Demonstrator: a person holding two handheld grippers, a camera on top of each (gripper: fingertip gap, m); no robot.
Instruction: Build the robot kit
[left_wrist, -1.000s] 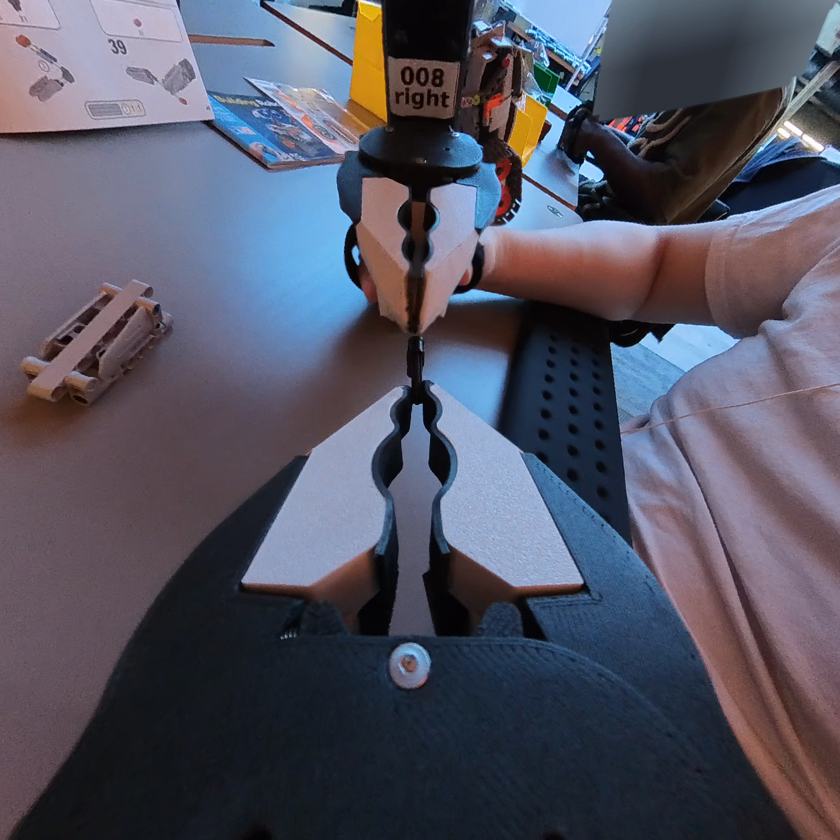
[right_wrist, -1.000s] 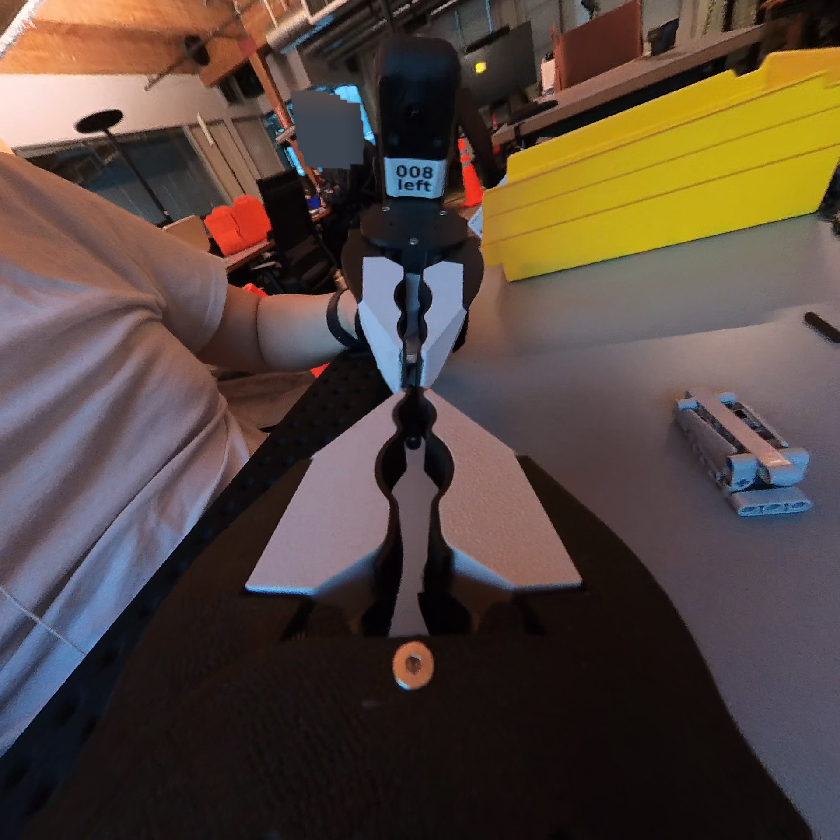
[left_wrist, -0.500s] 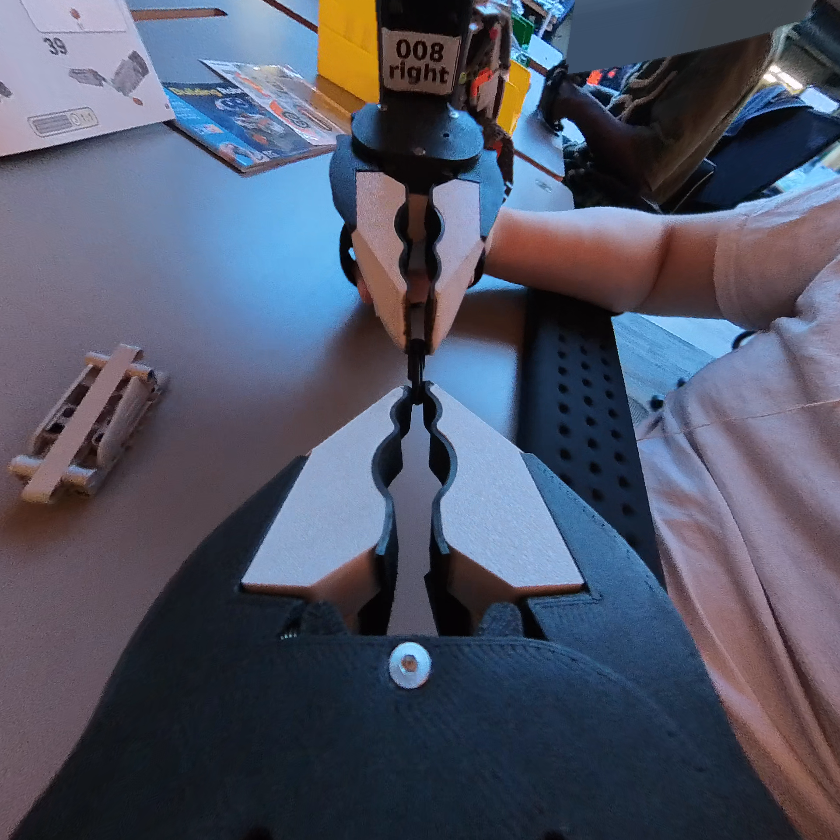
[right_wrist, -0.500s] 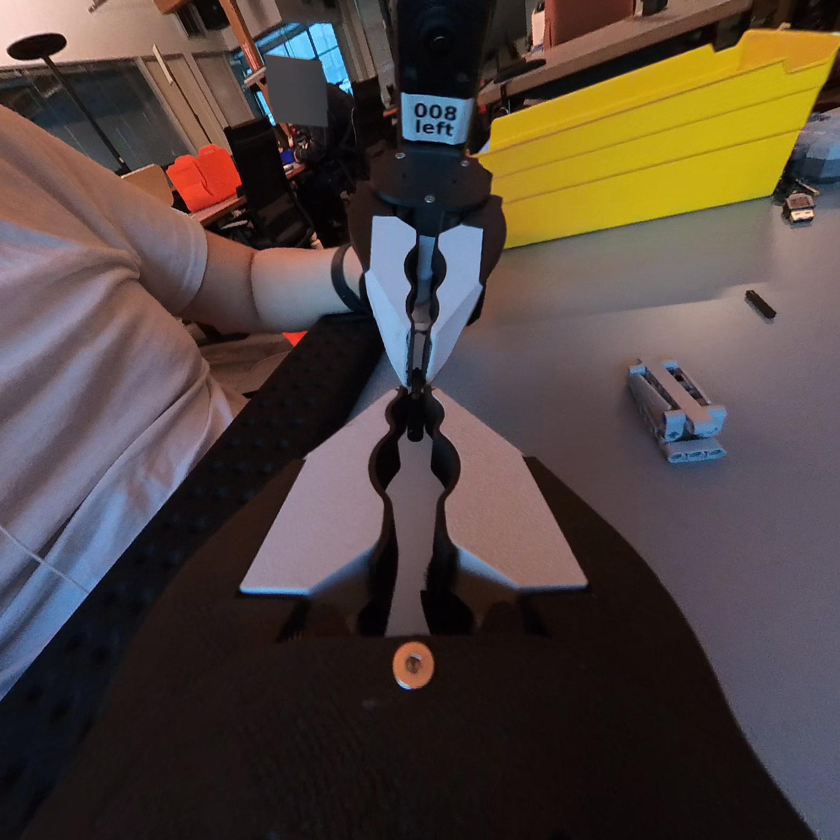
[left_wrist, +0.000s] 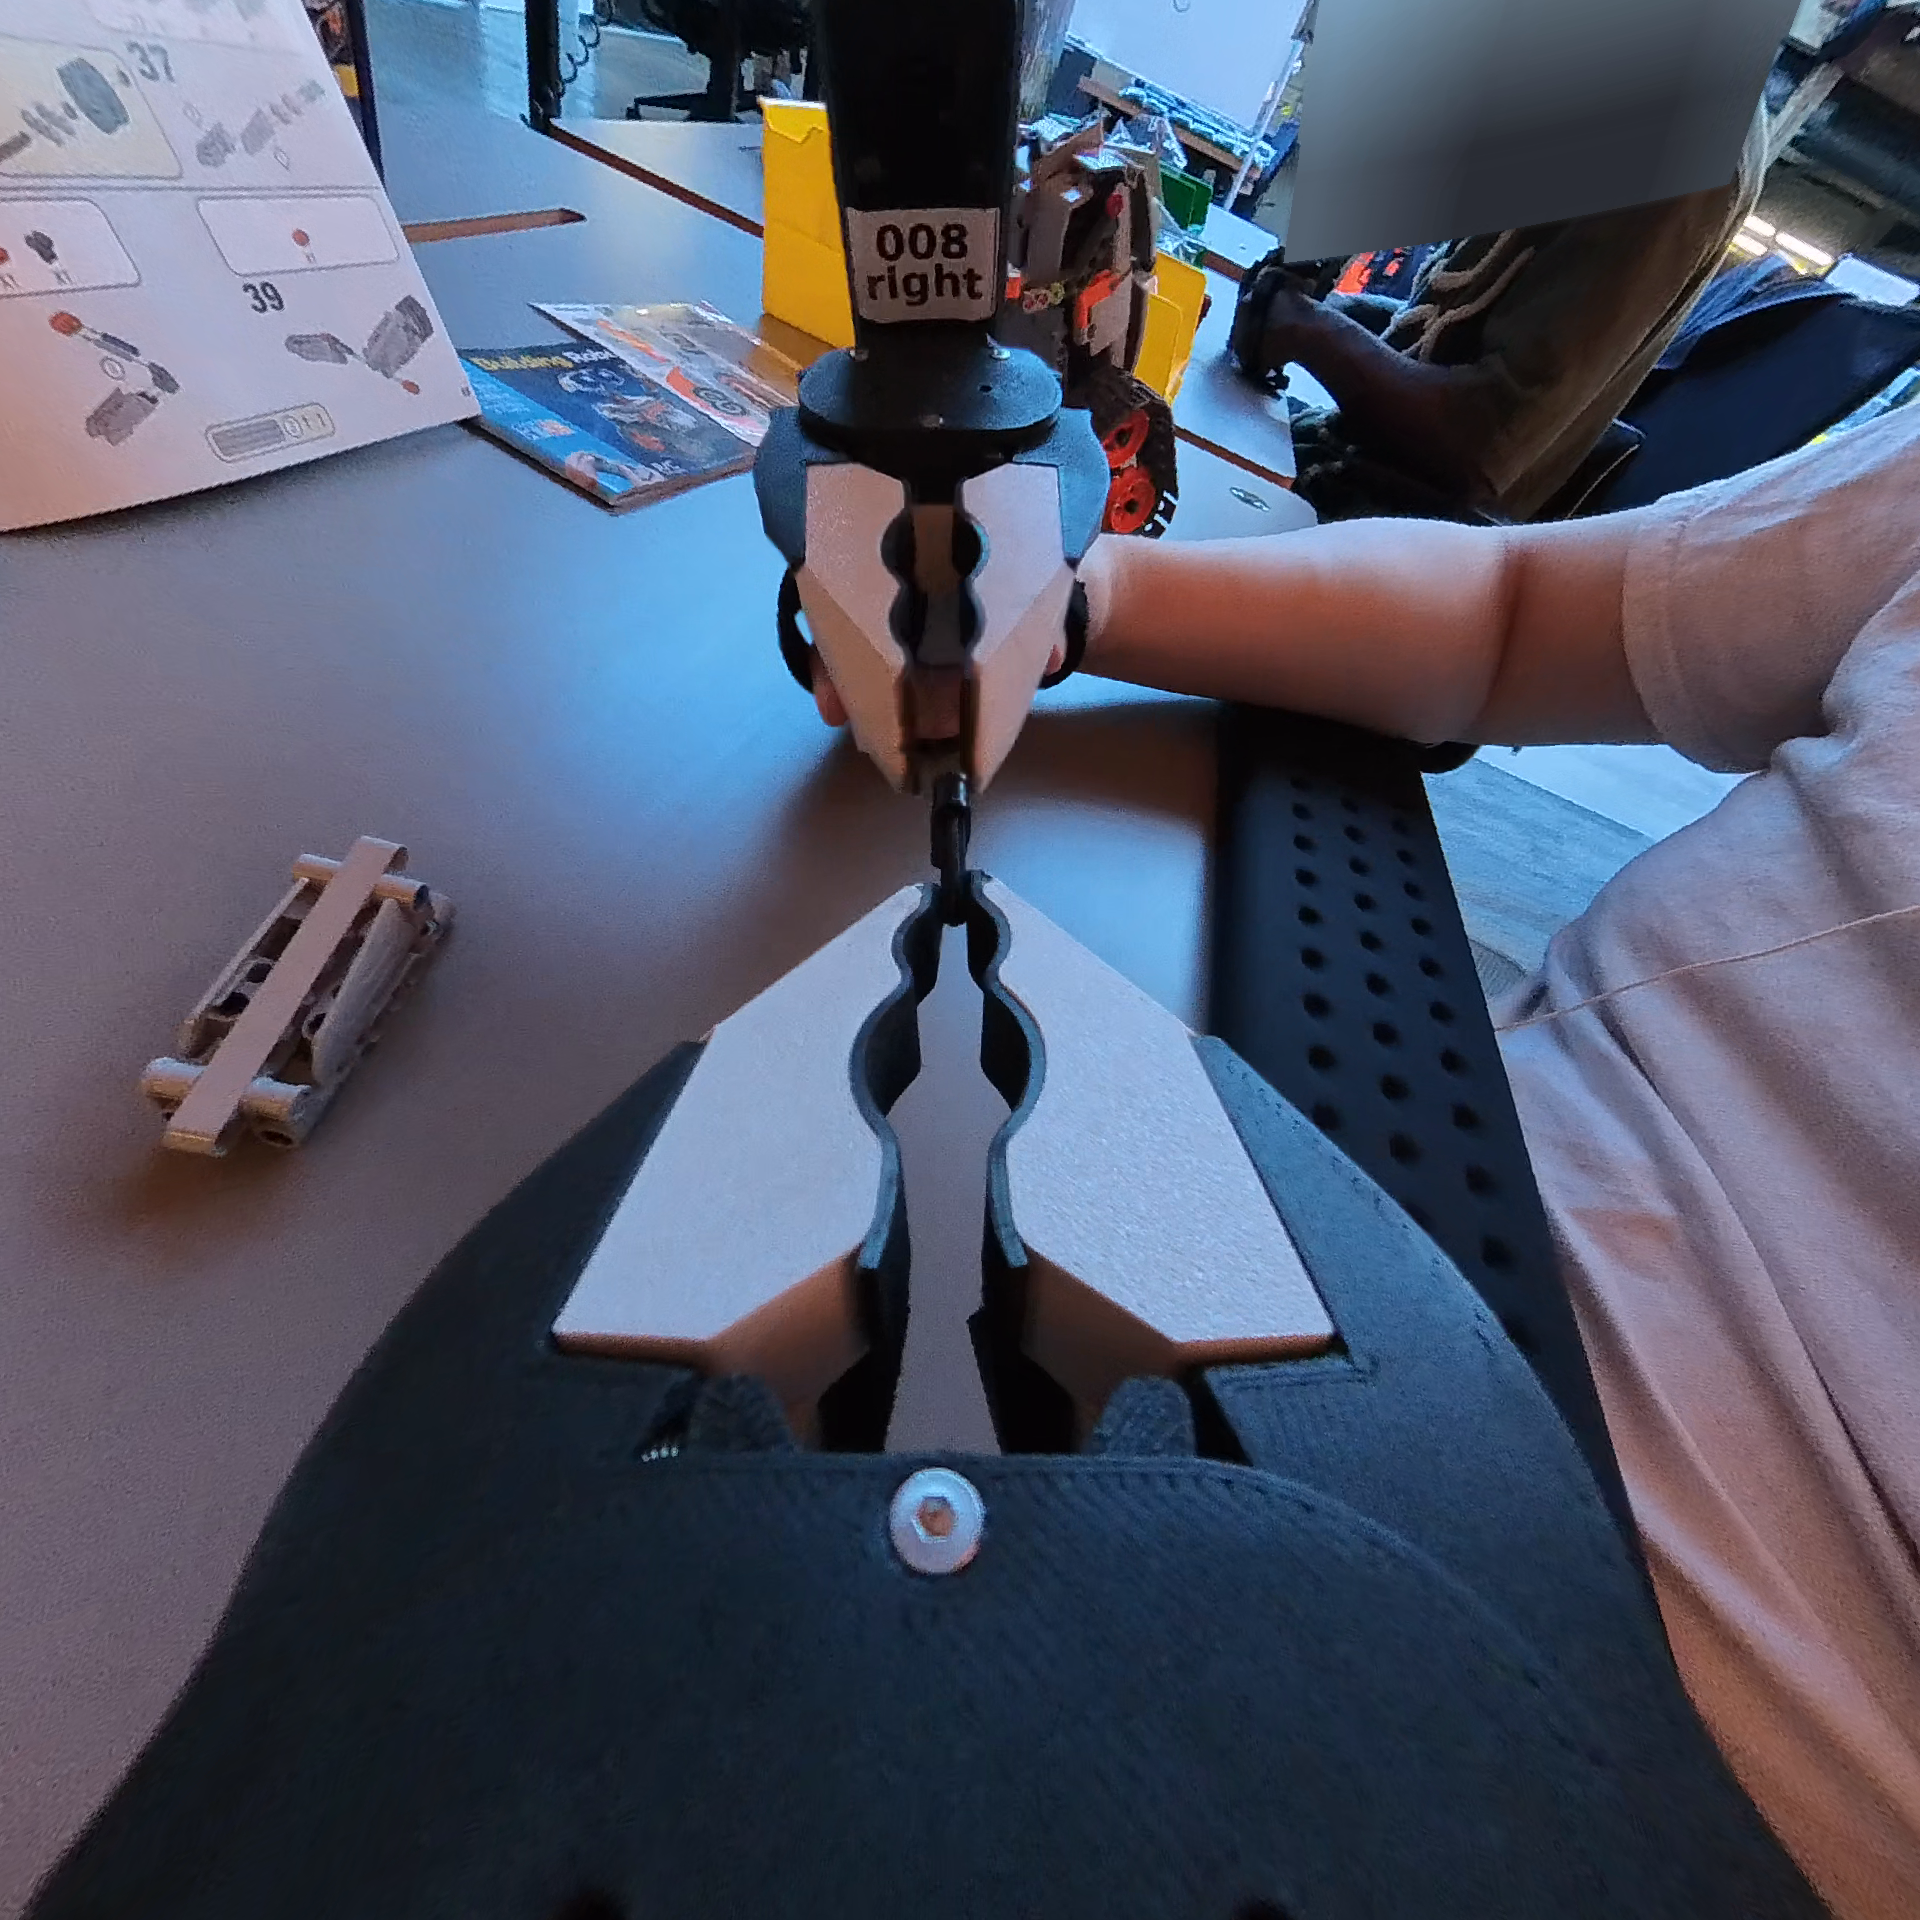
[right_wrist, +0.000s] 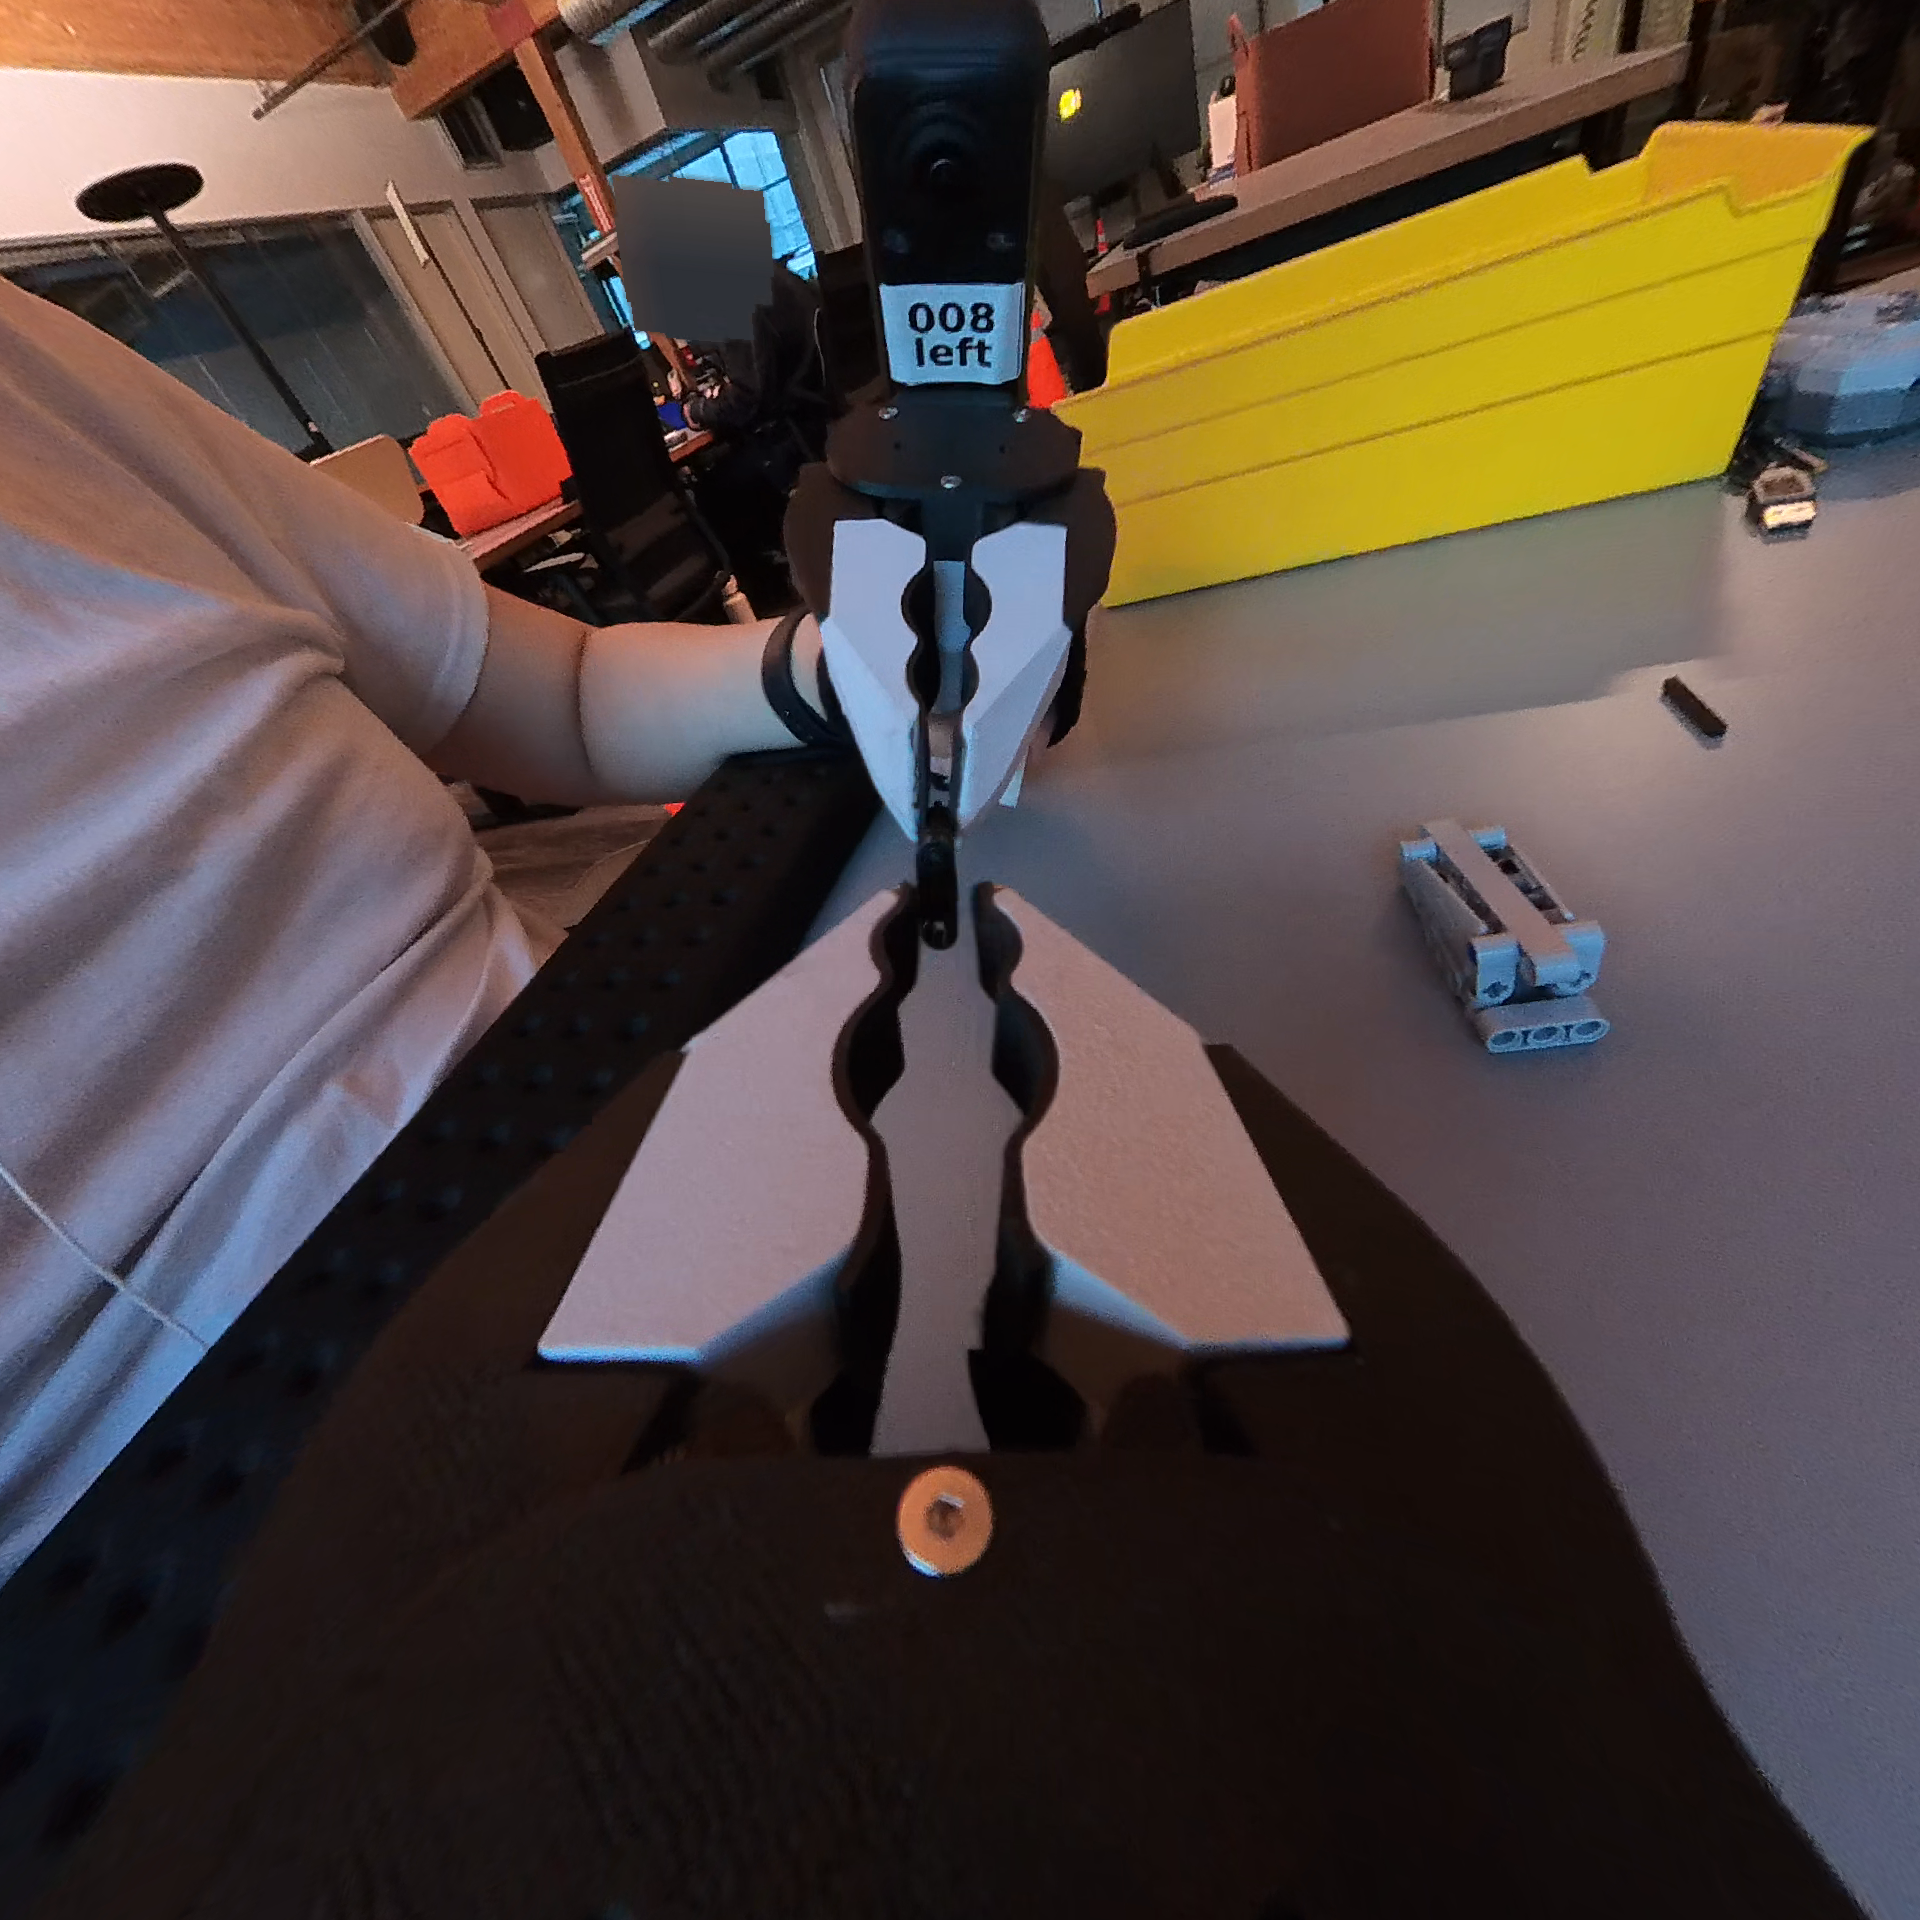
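A long yellow bin (right_wrist: 1455, 384) of smooth plastic with stepped, ridged walls stands at the far edge of the grey table (right_wrist: 1558, 1299); its inside cannot be seen from here. In the left wrist view a smaller yellow bin (left_wrist: 805, 249) sits far back, with a grey and orange toy vehicle on black treads (left_wrist: 1112, 343) just beside it — whether the vehicle stands in the bin or behind it is unclear. Above the near edge of the table the two grippers meet tip to tip on one small black connector piece (left_wrist: 949, 842), a thin, knobbed plastic link. The left gripper (left_wrist: 951, 902) pinches one end of it between its wavy black-lined tips; the right gripper (right_wrist: 943, 902) has its tips slightly apart around the other end, and whether they grip it cannot be told for sure. Both have pale, grainy wedge-shaped fingers on a black ribbed body. A grey assembly (right_wrist: 1501, 935) of holed beams and pins lies flat on the table, well apart to the far side. A short black rod (right_wrist: 1694, 710) lies farther off. Printed instruction sheets (left_wrist: 197, 260) and a glossy booklet (left_wrist: 623, 416) lie flat beyond. A black perforated strip (left_wrist: 1361, 987) runs along the table edge by the person's pale sleeve (left_wrist: 1766, 935).
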